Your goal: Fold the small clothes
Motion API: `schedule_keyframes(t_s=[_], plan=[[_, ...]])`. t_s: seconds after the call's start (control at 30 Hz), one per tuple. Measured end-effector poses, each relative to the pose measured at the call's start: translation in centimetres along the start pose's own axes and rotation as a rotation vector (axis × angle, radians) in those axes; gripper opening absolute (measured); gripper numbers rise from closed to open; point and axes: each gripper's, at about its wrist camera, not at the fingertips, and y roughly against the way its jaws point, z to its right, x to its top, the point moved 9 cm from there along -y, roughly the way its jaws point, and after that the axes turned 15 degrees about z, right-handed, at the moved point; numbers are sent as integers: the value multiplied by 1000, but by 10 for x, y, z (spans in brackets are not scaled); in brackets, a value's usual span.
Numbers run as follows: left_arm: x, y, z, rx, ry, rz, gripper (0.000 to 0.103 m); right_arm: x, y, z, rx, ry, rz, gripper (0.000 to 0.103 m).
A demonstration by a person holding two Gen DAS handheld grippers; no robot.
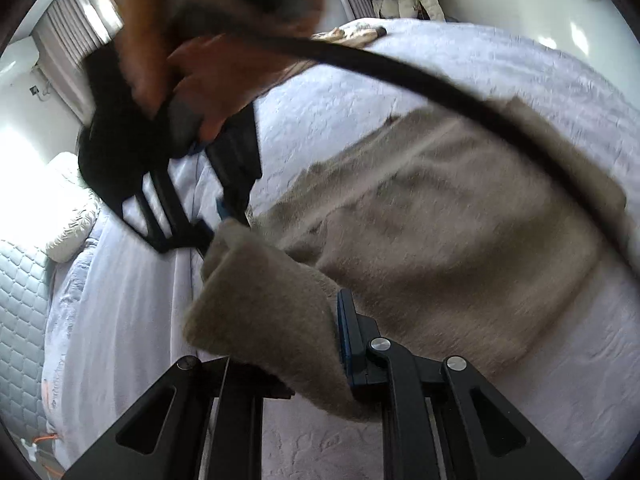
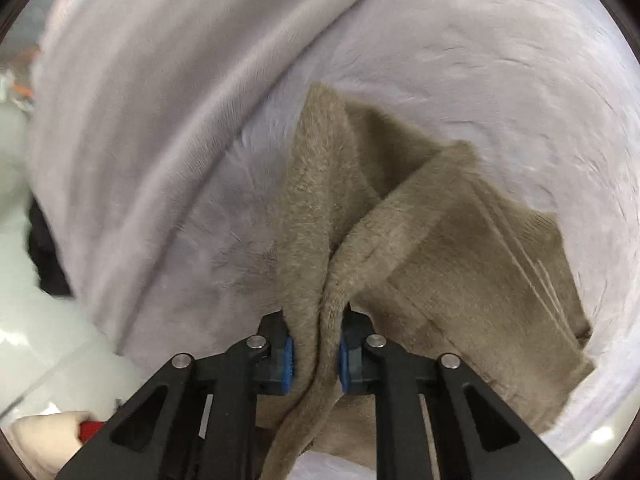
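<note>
A brown fuzzy garment point(image 1: 440, 216) lies spread on the lavender bed cover point(image 1: 460, 60). My left gripper point(image 1: 308, 364) is shut on a thick fold of its near corner, and the cloth drapes over the left finger and hides it. A hand point(image 1: 192, 64) holds my right gripper point(image 1: 224, 218) at the upper left, pointing steeply down with its tips at the garment's far corner. In the right wrist view the right gripper point(image 2: 316, 352) has its blue pads point(image 2: 288, 354) pressed on two bunched layers of the garment point(image 2: 440, 264), which trails away over the bed cover point(image 2: 480, 80).
A black cable point(image 1: 440, 88) arcs across above the garment. A white pillow point(image 1: 68, 208) and a quilted mattress edge point(image 1: 20, 300) sit at the left. Other clothes point(image 1: 352, 36) lie at the bed's far end. The bed's edge and pale floor point(image 2: 24, 320) show left of the right gripper.
</note>
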Motion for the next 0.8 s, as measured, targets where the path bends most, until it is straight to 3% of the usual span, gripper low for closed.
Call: schedule_keyframes(t_s=[0.13,0.23,0.37,0.47,0.6,0.8], plan=[[43,16,10,-33,37,64,17,-13,61,28,164,-121,193,15],[80,29,35,-74,1,133,17,-34,105,54,247,-200,318,15],[122,47,96,-175,-86,228,17,-72,151,102,303,-306,460,15],[137,50,149,-263,-141,252,17,-117,173,151,304,-389,545,15],[128,32,210,-376,-151,183,17,-178,173,211,314,-537,609,15],[90,2,258,-448,-179,46,17,-262,99,291,281,-789,575,16]])
